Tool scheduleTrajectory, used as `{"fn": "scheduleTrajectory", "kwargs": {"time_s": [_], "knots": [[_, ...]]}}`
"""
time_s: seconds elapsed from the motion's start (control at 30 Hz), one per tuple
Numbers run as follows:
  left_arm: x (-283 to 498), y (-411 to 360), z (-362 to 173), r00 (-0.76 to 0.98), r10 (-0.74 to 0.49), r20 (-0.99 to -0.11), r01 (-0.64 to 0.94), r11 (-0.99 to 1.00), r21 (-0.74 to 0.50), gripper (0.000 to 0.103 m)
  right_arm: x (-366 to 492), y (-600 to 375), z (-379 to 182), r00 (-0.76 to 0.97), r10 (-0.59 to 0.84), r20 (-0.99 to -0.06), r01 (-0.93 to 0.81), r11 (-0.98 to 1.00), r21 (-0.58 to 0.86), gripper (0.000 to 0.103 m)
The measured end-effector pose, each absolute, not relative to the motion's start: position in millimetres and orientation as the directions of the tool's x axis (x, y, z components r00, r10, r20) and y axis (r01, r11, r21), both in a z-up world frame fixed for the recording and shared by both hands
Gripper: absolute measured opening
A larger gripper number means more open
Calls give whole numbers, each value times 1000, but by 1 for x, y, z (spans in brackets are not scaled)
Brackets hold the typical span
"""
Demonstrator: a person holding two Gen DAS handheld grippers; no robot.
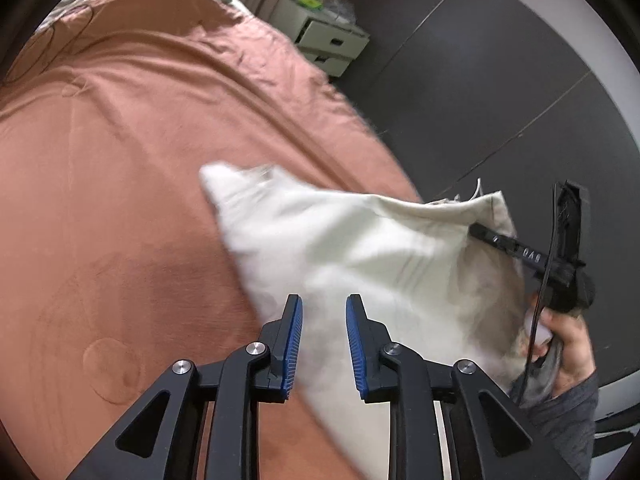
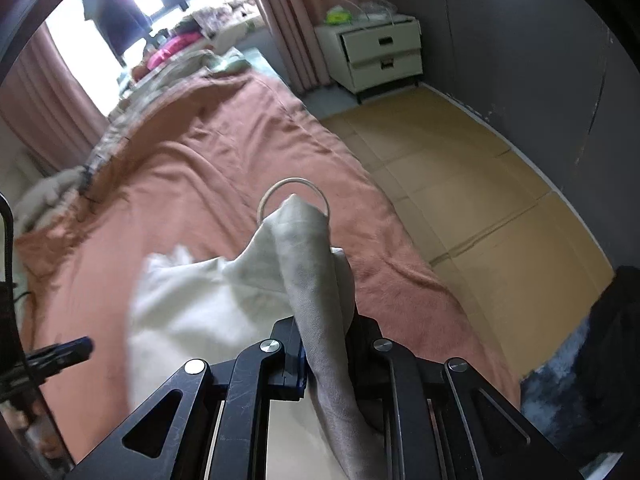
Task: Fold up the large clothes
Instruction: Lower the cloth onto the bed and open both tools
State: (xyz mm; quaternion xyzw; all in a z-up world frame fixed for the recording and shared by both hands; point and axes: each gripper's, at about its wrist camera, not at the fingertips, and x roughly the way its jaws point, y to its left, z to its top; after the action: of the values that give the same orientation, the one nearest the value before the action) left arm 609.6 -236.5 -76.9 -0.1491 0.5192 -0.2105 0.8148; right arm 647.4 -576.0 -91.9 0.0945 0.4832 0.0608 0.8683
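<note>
We were laying the garment (image 1: 340,248) down on the bed (image 1: 120,140) — our right claw (image 2: 324,360) clenched on its edge, our left claw (image 1: 324,336) released above it. Next, we judged, came spreading it flat.

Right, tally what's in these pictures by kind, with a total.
Cream cloth garment: 1
Salmon-pink bed cover: 1
White two-drawer nightstand: 1
Pink curtains: 1
Black hand-held grippers: 2, left, right
Total: 6
</note>
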Motion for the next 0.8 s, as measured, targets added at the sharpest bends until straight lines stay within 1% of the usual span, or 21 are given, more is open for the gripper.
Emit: {"fn": "scheduleTrajectory", "kwargs": {"time_s": [0.07, 0.13, 0.17, 0.2, 0.23, 0.27, 0.43, 0.47, 0.53, 0.6, 0.63, 0.67, 0.8], "knots": [[613, -232, -88, 367, -485, -794, 176, 874, -453, 24, 655, -582, -99, 513, 163, -843, 6, 981, 193, 15], [614, -229, -96, 354, -490, -797, 160, 871, -464, 24, 660, -588, -106, 497, 138, -857, 30, 984, 176, 20], [612, -230, -98, 346, -491, -799, 156, 870, -467, 24, 662, -592, -107, 495, 114, -861, 44, 987, 156, 30], [611, -230, -102, 341, -491, -802, 155, 871, -467, 24, 661, -597, -105, 499, 56, -865, 78, 991, 109, 42], [610, -230, -103, 336, -489, -805, 156, 872, -464, 24, 660, -601, -103, 501, 8, -865, 108, 992, 71, 46], [607, -231, -103, 334, -488, -806, 159, 872, -462, 24, 656, -609, -98, 504, -39, -863, 141, 989, 38, 49], [600, -238, -104, 312, -491, -813, 183, 871, -456, 25, 609, -647, -75, 536, 2, -844, 203, 970, 131, 50], [597, -237, -102, 307, -496, -812, 185, 868, -461, 27, 590, -654, -71, 538, 1, -843, 206, 969, 133, 50], [588, -242, -102, 296, -508, -809, 192, 861, -470, 37, 561, -662, -72, 536, -9, -844, 223, 966, 131, 50], [580, -246, -104, 298, -512, -805, 199, 859, -472, 60, 526, -676, -75, 538, 11, -843, 245, 955, 169, 51], [576, -248, -104, 298, -515, -804, 200, 857, -475, 64, 512, -683, -79, 541, 26, -841, 260, 946, 196, 52], [572, -252, -105, 296, -521, -801, 201, 854, -481, 67, 498, -690, -82, 545, 34, -838, 279, 935, 220, 52], [554, -262, -109, 258, -544, -799, 219, 838, -500, 67, 440, -711, -99, 553, 28, -833, 353, 898, 264, 52]]}}
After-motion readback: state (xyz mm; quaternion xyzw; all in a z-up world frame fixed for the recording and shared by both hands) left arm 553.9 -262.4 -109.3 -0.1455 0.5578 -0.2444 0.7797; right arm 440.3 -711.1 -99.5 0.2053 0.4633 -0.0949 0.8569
